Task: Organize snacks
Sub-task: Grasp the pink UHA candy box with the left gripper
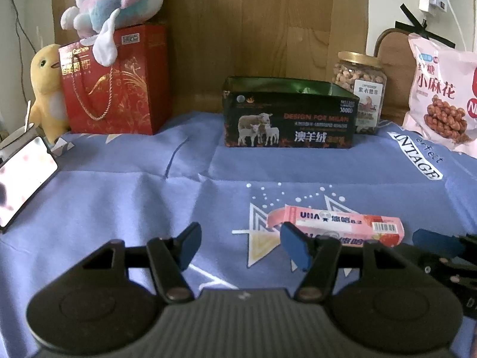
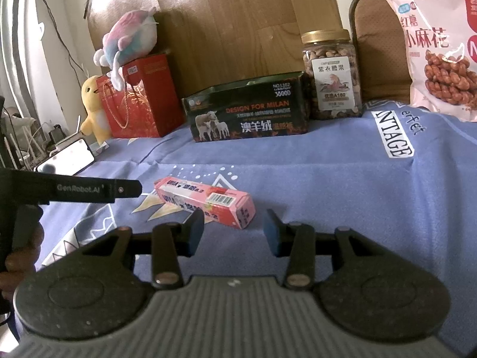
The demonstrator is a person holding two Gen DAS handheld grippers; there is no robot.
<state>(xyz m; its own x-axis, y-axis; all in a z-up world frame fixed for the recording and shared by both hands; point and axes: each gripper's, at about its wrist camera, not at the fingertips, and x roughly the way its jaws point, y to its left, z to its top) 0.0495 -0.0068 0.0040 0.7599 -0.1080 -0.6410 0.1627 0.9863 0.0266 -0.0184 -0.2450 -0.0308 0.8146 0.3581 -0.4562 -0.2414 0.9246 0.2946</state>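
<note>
Both black blue-padded grippers, left gripper (image 1: 241,246) and right gripper (image 2: 234,232), gape wide and empty, the long pink cardboard snack box (image 2: 205,201) lies mid-frame on the blue cloth (image 2: 328,179), the open dark-green box (image 2: 247,113) up top waits — organizing looks barely begun.

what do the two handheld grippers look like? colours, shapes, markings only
Both match: matte black bodies with two round discs flanking a grey ribbed centre plate, black linkage arms on metal pivot pins, and blue pads on the fingers. Left gripper, right gripper. In the right wrist view, the left unit's side shows a black bar printed "GenRobot.AI" in white and a bare hand on its grip. No cables visible.
</note>
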